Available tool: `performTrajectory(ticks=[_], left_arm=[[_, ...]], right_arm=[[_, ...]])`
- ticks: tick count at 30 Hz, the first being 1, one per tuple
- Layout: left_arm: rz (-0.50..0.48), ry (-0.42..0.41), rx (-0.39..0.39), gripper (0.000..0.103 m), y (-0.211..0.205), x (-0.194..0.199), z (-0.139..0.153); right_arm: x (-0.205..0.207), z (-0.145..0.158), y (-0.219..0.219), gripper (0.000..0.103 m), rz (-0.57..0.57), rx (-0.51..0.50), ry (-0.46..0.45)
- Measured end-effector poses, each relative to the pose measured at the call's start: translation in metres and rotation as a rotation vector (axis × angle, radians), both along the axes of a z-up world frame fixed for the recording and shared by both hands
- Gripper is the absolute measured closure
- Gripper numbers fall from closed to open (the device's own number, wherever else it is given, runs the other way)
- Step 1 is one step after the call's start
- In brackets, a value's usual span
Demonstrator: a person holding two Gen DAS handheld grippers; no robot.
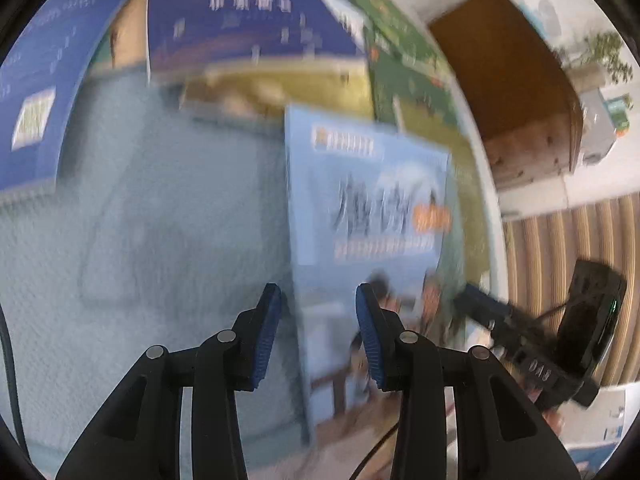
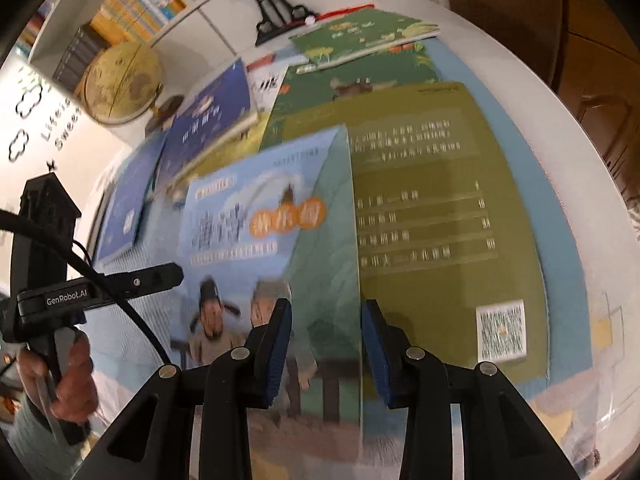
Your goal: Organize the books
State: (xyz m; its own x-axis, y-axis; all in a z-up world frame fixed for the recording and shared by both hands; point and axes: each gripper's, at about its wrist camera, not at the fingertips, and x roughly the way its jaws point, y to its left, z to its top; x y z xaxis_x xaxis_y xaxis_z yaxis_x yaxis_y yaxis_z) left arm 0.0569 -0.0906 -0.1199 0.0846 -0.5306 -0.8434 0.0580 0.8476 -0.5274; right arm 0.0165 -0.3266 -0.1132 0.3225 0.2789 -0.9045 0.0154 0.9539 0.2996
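A light blue picture book (image 1: 368,208) stands tilted on the blue mat (image 1: 140,220), blurred by motion; it also shows in the right wrist view (image 2: 256,232). My left gripper (image 1: 318,332) is open with the book's left edge between its fingers. My right gripper (image 2: 326,350) is open, with the book's right edge in the gap. An olive book (image 2: 432,208) lies flat behind it. Dark blue books (image 1: 240,12) and a green book (image 1: 404,72) lie further back. The right gripper's body (image 1: 560,340) shows at the right of the left wrist view.
A globe (image 2: 120,84), a black stand (image 2: 276,8) and a shelf of books (image 2: 136,0) sit behind the table. The left gripper's body (image 2: 60,292) is at the left. A wooden chair (image 1: 516,92) and striped rug (image 1: 560,248) lie beyond the table edge.
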Motion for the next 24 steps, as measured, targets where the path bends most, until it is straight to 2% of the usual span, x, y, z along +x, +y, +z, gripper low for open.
performTrajectory(ticks=[1,5,6,8,11,12,13,15,17,19,20,22,24], left_arm=[[-0.018,0.012,-0.02,0.068,-0.004,-0.007,-0.002],[-0.053,-0.036,0.042,0.068,-0.017,-0.014,0.001],[-0.046,-0.032,0.029,0.068,-0.016,-0.014,0.002],[-0.019,-0.053,-0.052,0.068,-0.011,-0.012,0.01],[-0.03,-0.107,-0.272,0.068,-0.002,-0.015,0.044],[-0.052,-0.125,-0.31,0.068,-0.004,-0.016,0.054],[-0.068,-0.145,-0.313,0.068,-0.007,-0.015,0.06],[-0.095,-0.19,-0.244,0.068,-0.02,-0.014,0.064],[-0.081,-0.208,-0.115,0.068,-0.027,-0.011,0.051],[-0.072,-0.202,-0.033,0.071,-0.029,-0.009,0.036],[-0.076,-0.183,-0.026,0.073,-0.03,-0.008,0.029],[-0.086,-0.129,-0.077,0.073,-0.031,-0.01,0.017],[-0.091,-0.109,-0.125,0.073,-0.036,-0.013,0.014]], right_arm=[[-0.002,-0.002,0.0,0.068,0.004,0.005,0.008],[-0.008,-0.002,0.007,0.068,0.032,-0.025,-0.008],[-0.008,-0.002,0.008,0.068,0.033,-0.033,-0.01],[-0.006,-0.003,0.007,0.068,0.027,-0.031,-0.012],[-0.006,-0.004,-0.002,0.068,-0.003,0.009,-0.012],[-0.005,-0.005,-0.005,0.068,-0.017,0.037,-0.009],[-0.005,-0.006,-0.009,0.068,-0.032,0.065,-0.005],[-0.004,-0.007,-0.012,0.068,-0.042,0.088,-0.002],[-0.003,-0.007,-0.012,0.068,-0.046,0.096,-0.001],[-0.003,-0.006,-0.011,0.068,-0.046,0.089,-0.004],[-0.003,-0.006,-0.011,0.068,-0.048,0.087,-0.006],[-0.003,-0.005,-0.01,0.068,-0.047,0.084,-0.008],[-0.004,-0.005,-0.009,0.068,-0.045,0.078,-0.012]])
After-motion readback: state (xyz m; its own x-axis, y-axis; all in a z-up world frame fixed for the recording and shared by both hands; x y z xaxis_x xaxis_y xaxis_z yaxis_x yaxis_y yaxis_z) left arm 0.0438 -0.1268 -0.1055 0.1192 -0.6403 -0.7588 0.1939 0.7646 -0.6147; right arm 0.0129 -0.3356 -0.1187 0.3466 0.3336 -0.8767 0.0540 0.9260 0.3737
